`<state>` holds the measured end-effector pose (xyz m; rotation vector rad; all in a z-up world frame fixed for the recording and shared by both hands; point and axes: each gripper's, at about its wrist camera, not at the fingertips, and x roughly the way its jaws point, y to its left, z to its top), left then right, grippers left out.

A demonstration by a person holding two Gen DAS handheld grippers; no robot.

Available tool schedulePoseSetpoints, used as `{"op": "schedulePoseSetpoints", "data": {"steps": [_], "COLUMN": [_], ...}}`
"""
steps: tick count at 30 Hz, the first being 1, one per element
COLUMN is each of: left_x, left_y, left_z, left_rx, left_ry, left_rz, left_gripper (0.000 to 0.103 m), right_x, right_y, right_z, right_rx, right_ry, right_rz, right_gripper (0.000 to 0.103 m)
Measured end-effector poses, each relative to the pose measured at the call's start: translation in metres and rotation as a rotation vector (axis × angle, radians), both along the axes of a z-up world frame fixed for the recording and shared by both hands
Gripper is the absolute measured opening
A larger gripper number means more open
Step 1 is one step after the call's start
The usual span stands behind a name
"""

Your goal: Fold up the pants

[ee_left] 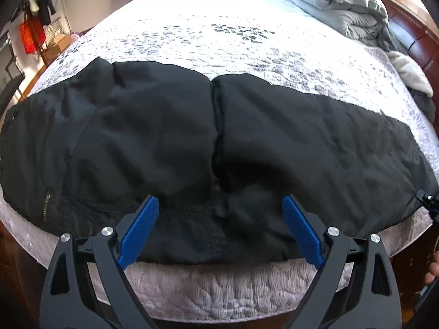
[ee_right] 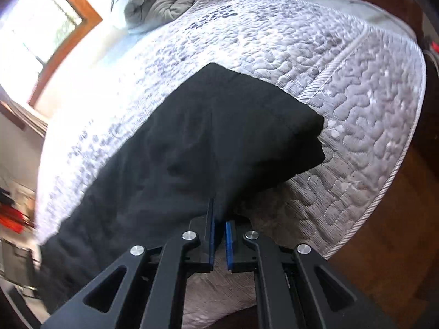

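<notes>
The black pants (ee_left: pixel 192 137) lie spread across the near side of the bed (ee_left: pixel 219 41), on a quilted grey-white cover, with a brass zipper (ee_left: pixel 47 204) at their left end and a seam running down the middle. At far left beyond the bed, a rack holds something red (ee_left: pixel 31 37). The left hand-held gripper (ee_left: pixel 221 205) hangs over the near edge of the pants with its 2 blue pads (ee_left: pixel 140 230) spread wide apart, released and grasping nothing. Farther right, folded grey bedding (ee_left: pixel 351 13) sits at the head of the bed by a dark wooden headboard (ee_left: pixel 417 38). The right hand-held gripper (ee_right: pixel 219 235) is clenched on the pants' near edge close to the hem end (ee_right: pixel 296 126), the fabric pinched between its blue pads and drawn up off the cover. A wood-framed window (ee_right: pixel 49 27) shows at that view's upper left.
</notes>
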<state>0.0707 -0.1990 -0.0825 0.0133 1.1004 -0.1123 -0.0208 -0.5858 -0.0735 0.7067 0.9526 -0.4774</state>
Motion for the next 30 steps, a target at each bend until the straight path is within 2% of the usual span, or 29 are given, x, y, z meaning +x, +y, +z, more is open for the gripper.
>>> {"op": "schedulePoseSetpoints", "data": {"steps": [3,6,10,15,22,26,30], "left_x": [0.001,-0.003,-0.002,0.000,0.001,0.003,0.007], "left_y": [-0.007,-0.001,0.027,0.071,0.127,0.151,0.167], "left_z": [-0.003,0.006,0.025,0.049,0.064,0.066,0.066], "left_rx": [0.035,0.016,0.005,0.043,0.042,0.022,0.007], "left_ry": [0.015,-0.002,-0.013,-0.073,-0.093,-0.093,-0.084], "left_rz": [-0.052,-0.064,-0.046,0.027,0.134,0.188,0.212], "left_gripper": [0.091,0.091,0.091,0.091,0.092,0.092,0.093], "right_x": [-0.003,-0.002,0.013,0.040,0.059,0.066,0.066], "right_y": [0.010,0.025,0.064,0.132,0.233,0.286,0.327], "right_z": [0.016,0.045,0.085,0.114,0.126,0.114,0.090], "right_rx": [-0.018,-0.058,-0.133,-0.241,-0.357,-0.407,-0.409], "right_ry": [-0.066,-0.148,-0.249,-0.282,-0.273,-0.242,-0.192], "right_rz": [0.014,0.070,0.199,0.384,0.624,0.776,0.894], "right_gripper": [0.006,0.006,0.006,0.006,0.006,0.006,0.006]}}
